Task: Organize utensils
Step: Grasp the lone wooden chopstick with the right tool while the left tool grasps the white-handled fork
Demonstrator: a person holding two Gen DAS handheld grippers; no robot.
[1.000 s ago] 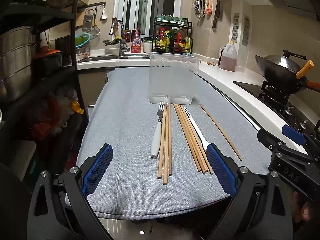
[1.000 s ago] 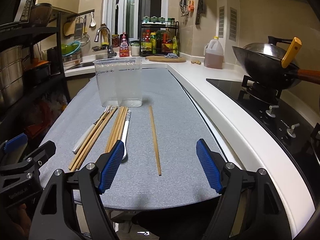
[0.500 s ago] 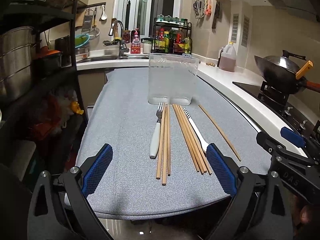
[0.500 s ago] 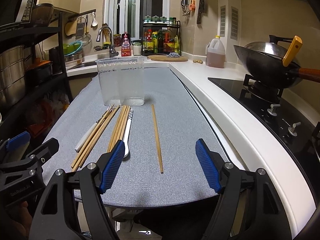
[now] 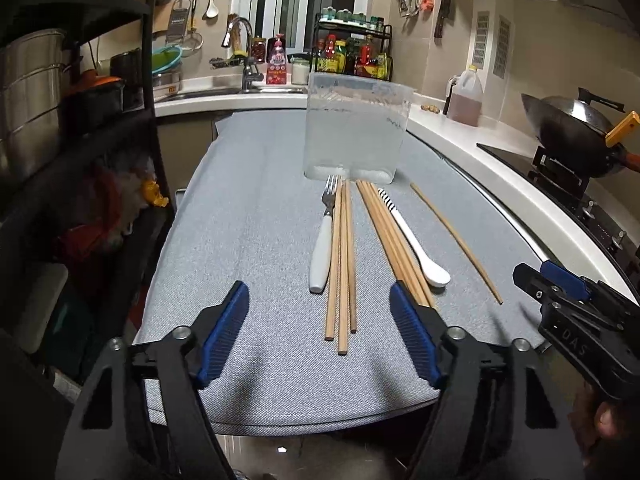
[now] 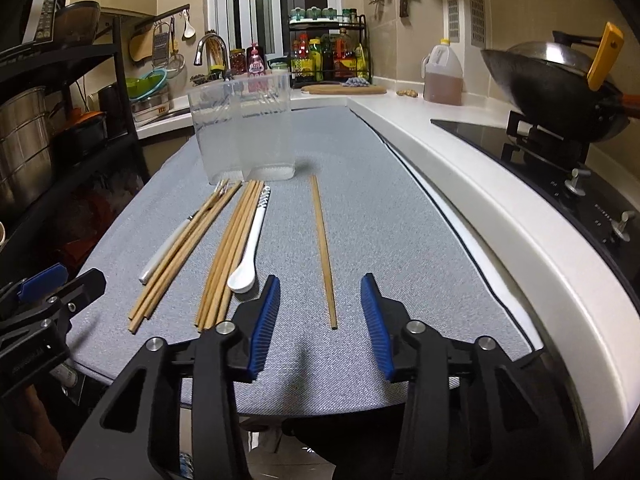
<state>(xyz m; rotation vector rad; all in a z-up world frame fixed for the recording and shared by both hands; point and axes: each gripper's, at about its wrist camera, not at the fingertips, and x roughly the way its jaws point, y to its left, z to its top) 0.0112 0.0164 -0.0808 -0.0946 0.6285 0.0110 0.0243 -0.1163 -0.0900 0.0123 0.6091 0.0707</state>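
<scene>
- Right now your right gripper (image 6: pixel 320 320) is spread wide, holding nothing, straddling the near end of the lone chopstick (image 6: pixel 322 248) on the mat (image 6: pixel 400 240).
- Left gripper (image 5: pixel 320 336) is also spread, nothing in it, low over the mat's near edge, lined up behind the left chopstick bundle (image 5: pixel 342 260).
- Layout, left to right: fork (image 5: pixel 324 240), tines toward the bin; left bundle touching it; second bundle (image 5: pixel 394 240); spoon (image 5: pixel 416 240) tight against that; then the lone chopstick, well apart.
- Bin (image 5: pixel 354 132) stands upright at the far end, just beyond the utensil tips. Looks like two compartments; nothing visible inside.
- Step in hand, by my read: right gripper picks the lone chopstick first, since it's isolated and already framed.
- Ease forward so the pads sit a bit up the shaft, not at the very tip, or it'll pivot when lifted.
- Get the fingertips down onto the mat before you close; the stick is thin and lies flat, easy to close over and miss.
- Keep the stick centred between the pads; it runs slightly angled to your approach, so match it.
- Keep the left gripper clear of the bundles; a bump scatters them.
- Drop it in tip-down; don't knock the bin, it looks light.
</scene>
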